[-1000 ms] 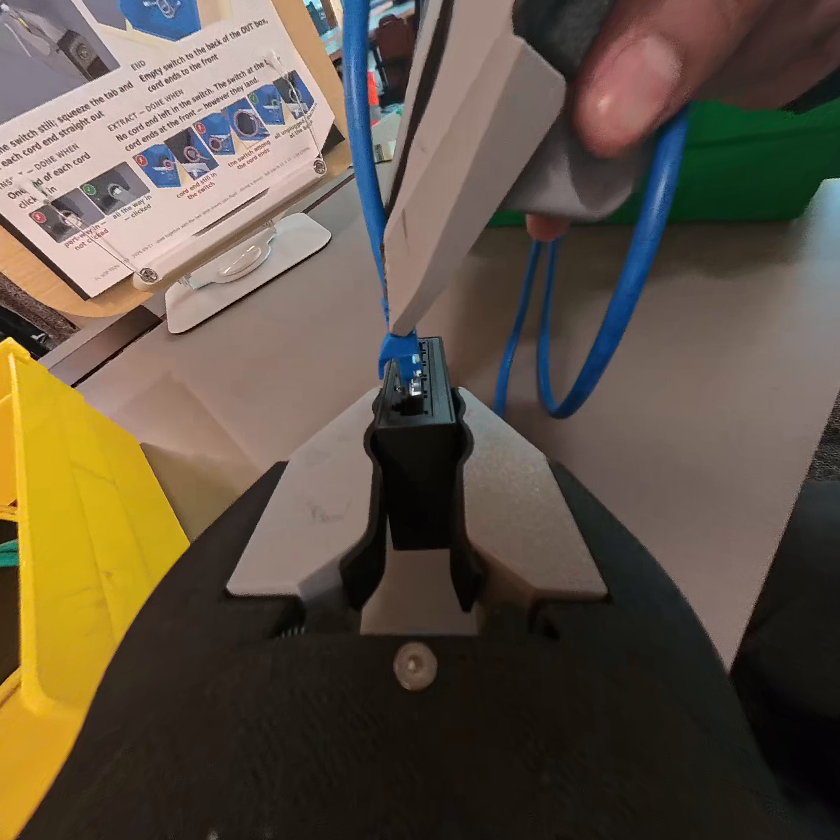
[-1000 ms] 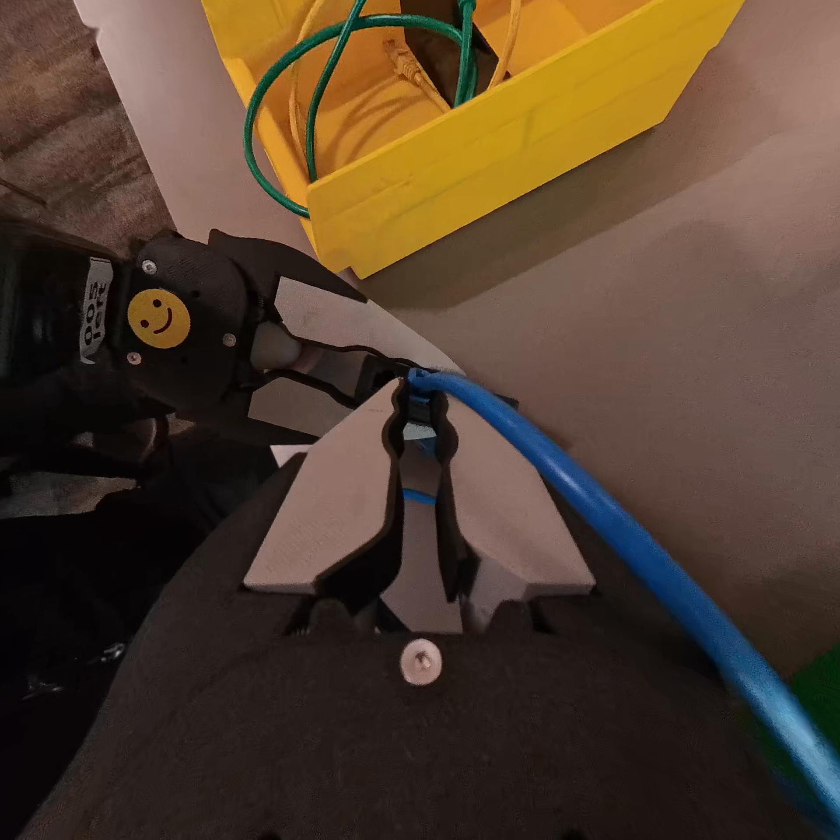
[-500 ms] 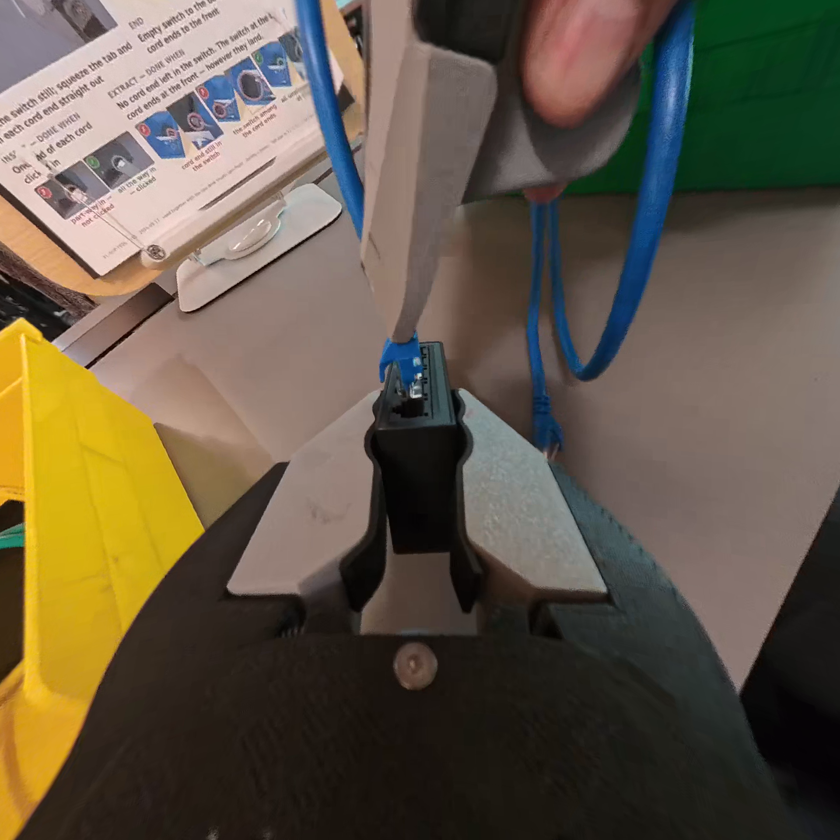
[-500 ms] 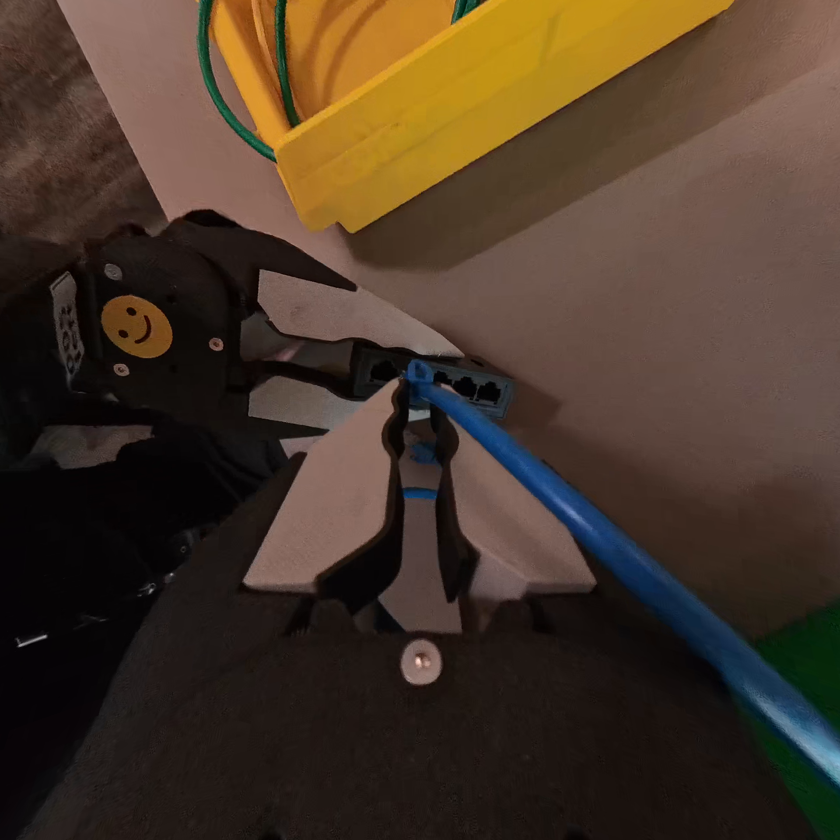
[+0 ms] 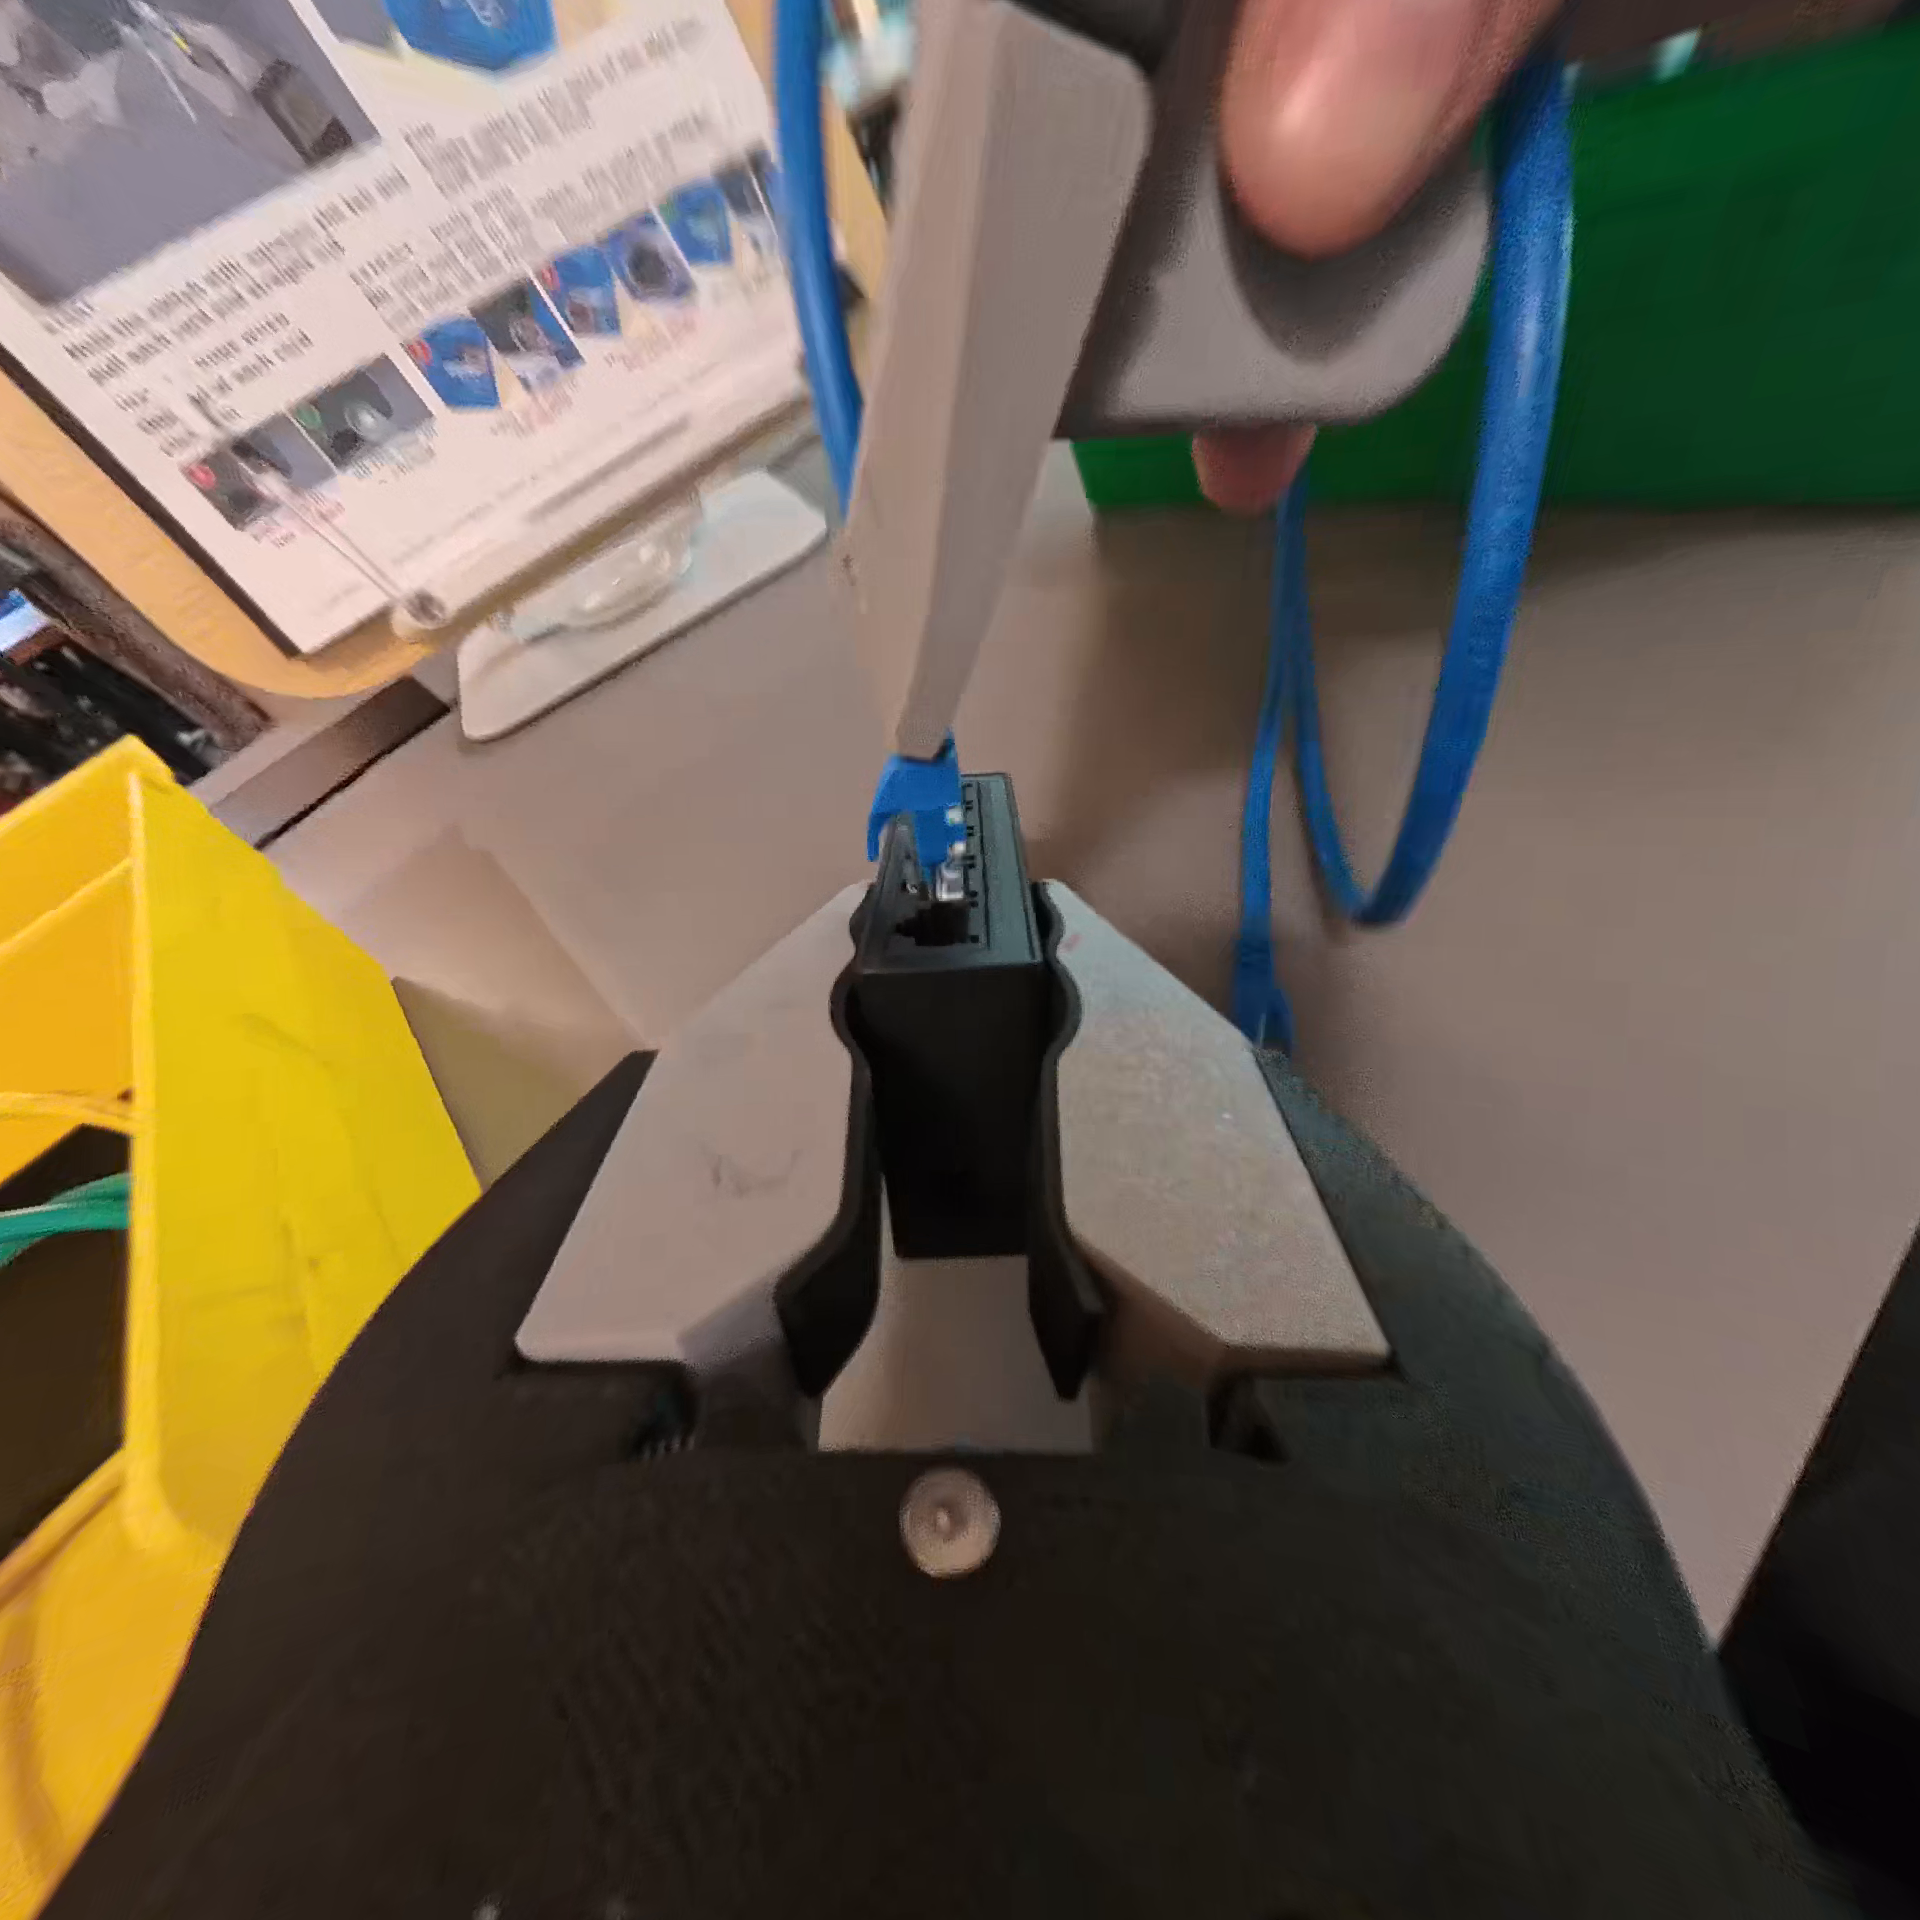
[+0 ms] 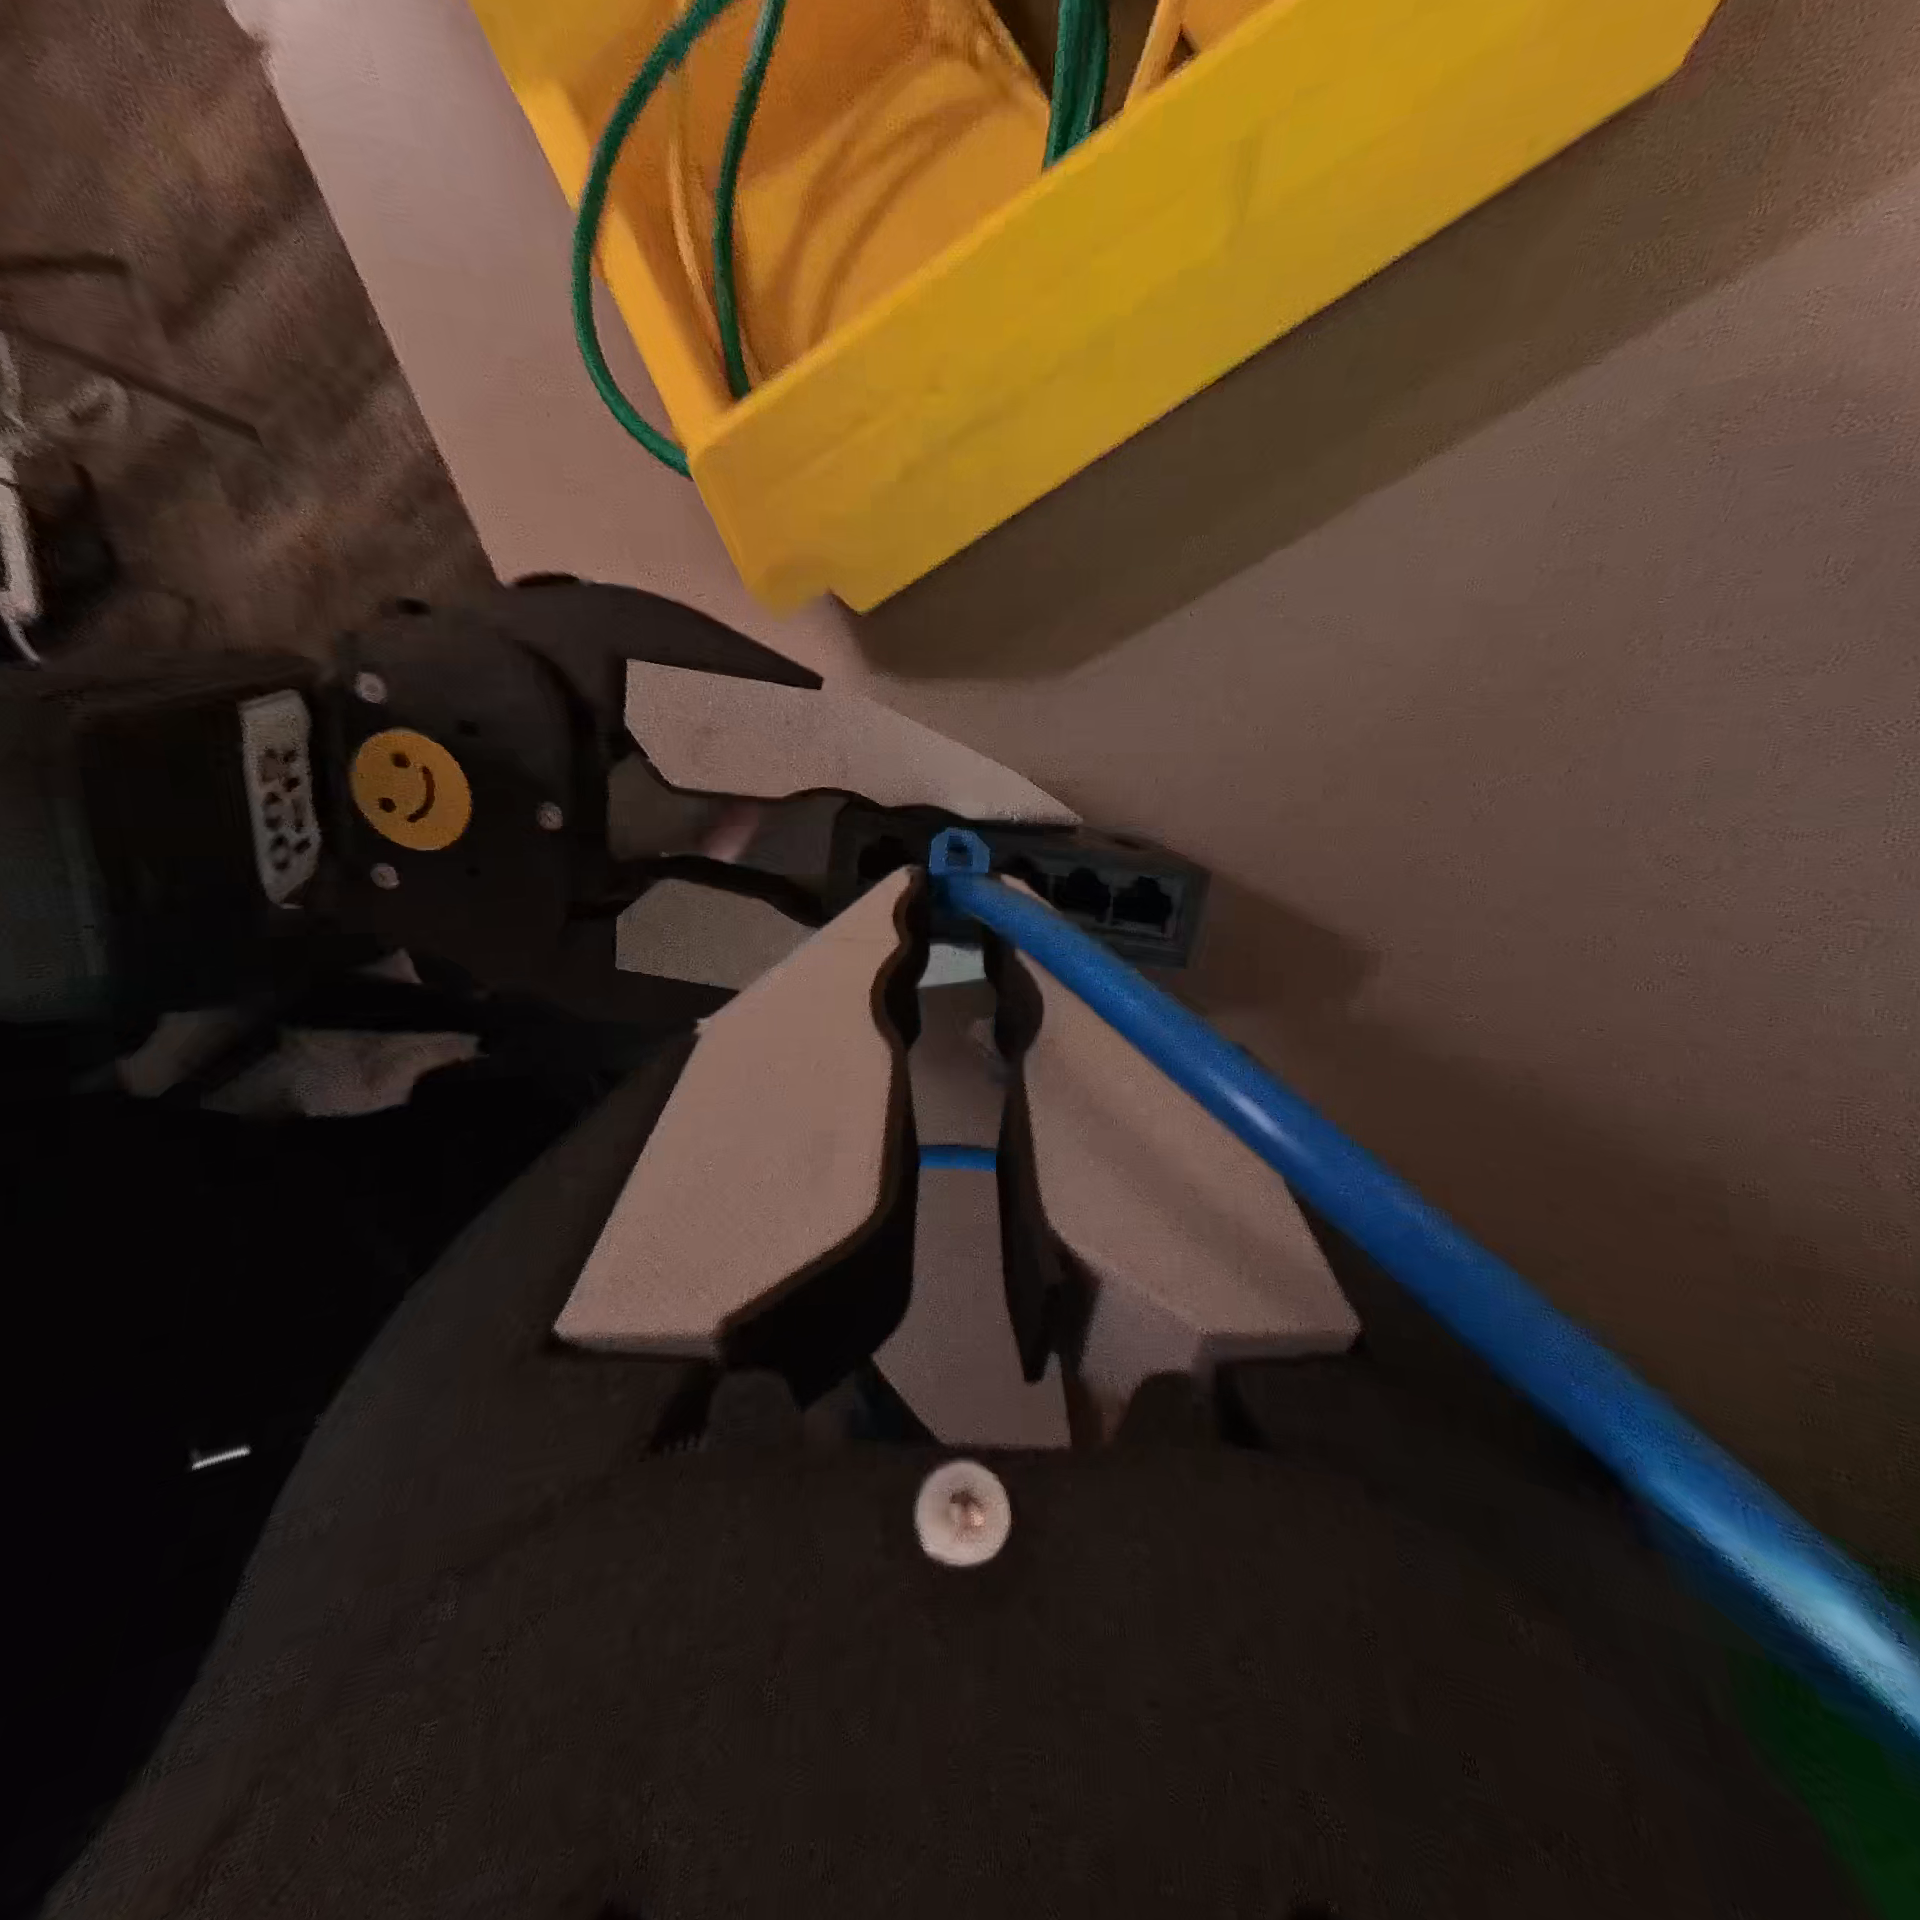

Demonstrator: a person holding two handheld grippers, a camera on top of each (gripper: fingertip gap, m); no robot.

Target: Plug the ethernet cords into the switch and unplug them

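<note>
My left gripper (image 5: 956, 930) is shut on a black ethernet switch (image 5: 961, 1091) and holds it just above the table, port row facing up. A blue cord's plug (image 5: 914, 800) sits in a port near the gripper end of the row. My right gripper (image 6: 951, 914) comes down from above, its jaws closed on the cord just behind the plug (image 6: 956, 854). The blue cord (image 6: 1351, 1174) runs back past its right finger. The cord hangs in a loop (image 5: 1496, 582), and its other end (image 5: 1262, 997) rests on the table. Several ports (image 6: 1122, 896) are empty.
A yellow bin (image 6: 1039, 416) holding green and yellow cords stands close on the left (image 5: 208, 1039). An instruction sheet on a stand (image 5: 416, 312) is at the back left and a green bin (image 5: 1714, 312) at the back right. The tan table (image 5: 1558, 1143) lies to the right. Across from one pair of fingers to the other is roughly 4 cm.
My right gripper has drawn back and tilted, so the switch's port row now shows beyond its tips. The plug stays at the port. The cord's free end has come down onto the table.
</note>
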